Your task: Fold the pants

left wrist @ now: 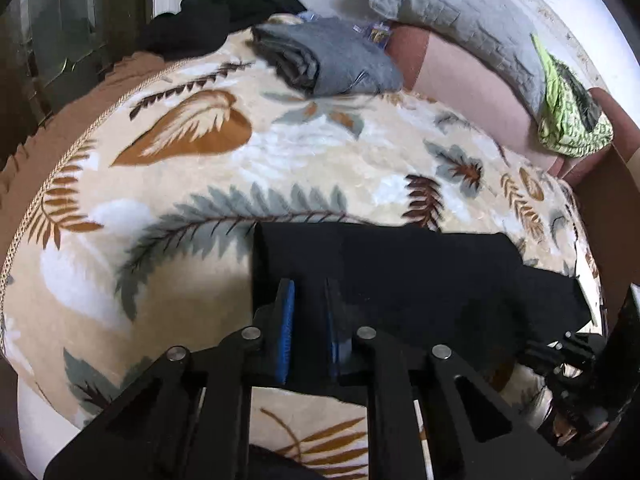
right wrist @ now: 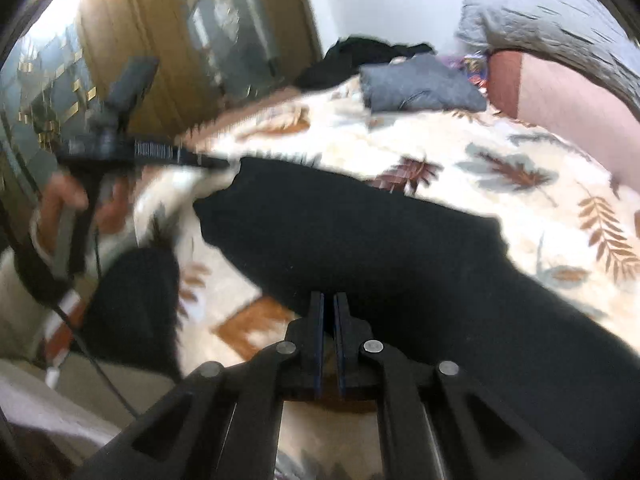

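Black pants [left wrist: 400, 272] lie flat across a cream, leaf-patterned blanket [left wrist: 240, 184] on a bed. My left gripper [left wrist: 308, 286] sits at the pants' left end, its blue pads closed on the black fabric between them. The right wrist view shows the same pants [right wrist: 380, 240] stretching away to the left. There my right gripper [right wrist: 329, 296] is shut at their near edge, its fingers almost touching, with dark cloth pinched at the tips. At far left a hand [right wrist: 60, 200] holds the left gripper [right wrist: 222, 163], its tip at the pants' far corner.
A folded grey garment [left wrist: 332, 60] and a heap of black clothes [left wrist: 208, 20] lie at the far side of the bed. A grey quilted pillow [left wrist: 460, 12] and a green patterned cloth [left wrist: 568, 116] rest at the right. A wooden wardrobe with glass doors [right wrist: 180, 40] stands beyond.
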{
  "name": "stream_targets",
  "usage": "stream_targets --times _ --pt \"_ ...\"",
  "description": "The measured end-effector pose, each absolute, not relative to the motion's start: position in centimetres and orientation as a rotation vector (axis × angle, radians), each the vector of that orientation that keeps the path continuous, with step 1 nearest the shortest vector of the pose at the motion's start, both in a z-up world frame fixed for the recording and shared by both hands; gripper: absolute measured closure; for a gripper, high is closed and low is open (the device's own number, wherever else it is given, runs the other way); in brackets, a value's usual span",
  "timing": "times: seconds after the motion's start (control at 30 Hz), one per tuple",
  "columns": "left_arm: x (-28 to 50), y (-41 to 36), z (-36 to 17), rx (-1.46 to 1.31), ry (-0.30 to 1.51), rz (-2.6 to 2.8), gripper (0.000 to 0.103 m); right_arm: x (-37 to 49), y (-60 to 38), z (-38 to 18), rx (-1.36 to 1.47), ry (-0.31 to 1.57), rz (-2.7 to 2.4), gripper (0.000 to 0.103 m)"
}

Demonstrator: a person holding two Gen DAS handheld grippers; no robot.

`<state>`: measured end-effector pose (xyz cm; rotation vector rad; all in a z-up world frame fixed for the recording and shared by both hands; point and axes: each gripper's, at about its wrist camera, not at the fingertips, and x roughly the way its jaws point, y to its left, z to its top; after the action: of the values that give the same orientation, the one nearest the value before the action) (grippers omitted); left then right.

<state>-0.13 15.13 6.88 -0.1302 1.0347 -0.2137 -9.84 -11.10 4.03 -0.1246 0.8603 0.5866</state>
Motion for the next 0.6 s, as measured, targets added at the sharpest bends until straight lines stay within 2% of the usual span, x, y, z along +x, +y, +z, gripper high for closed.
stream_targets --times 0.17,0.23,0.33,0.4,0.47,0.53,0.6 --pt "-0.7 15.5 4.6 -0.157 1.094 -0.194 0.091 -9.7 -11.3 2.2 -0.085 0.885 0.567 0.095" --pt "-1.2 15.6 5.1 -0.17 1.079 -0.193 0.091 -9.7 -12.3 3.3 -0.029 0.892 0.587 0.075" --pt "-1.7 15.1 6.5 -0.167 1.048 -0.197 0.089 -9.5 -14.5 5.4 0.034 0.824 0.544 0.068" --pt "-2.0 14.4 7.6 -0.144 1.009 -0.199 0.083 -8.4 -16.6 6.3 0.092 0.802 0.48 0.068" --pt "-2.0 13.6 8.2 -0.148 0.984 -0.222 0.059 -6.7 -18.4 6.3 0.144 0.811 0.393 0.066" --pt "-1.9 12.7 8.4 -0.173 0.967 -0.255 0.051 -4.7 -19.6 5.5 0.179 0.844 0.34 0.065" --pt "-1.5 11.4 8.0 -0.173 0.977 -0.28 0.051 -2.6 -20.1 4.5 0.189 0.885 0.303 0.065"
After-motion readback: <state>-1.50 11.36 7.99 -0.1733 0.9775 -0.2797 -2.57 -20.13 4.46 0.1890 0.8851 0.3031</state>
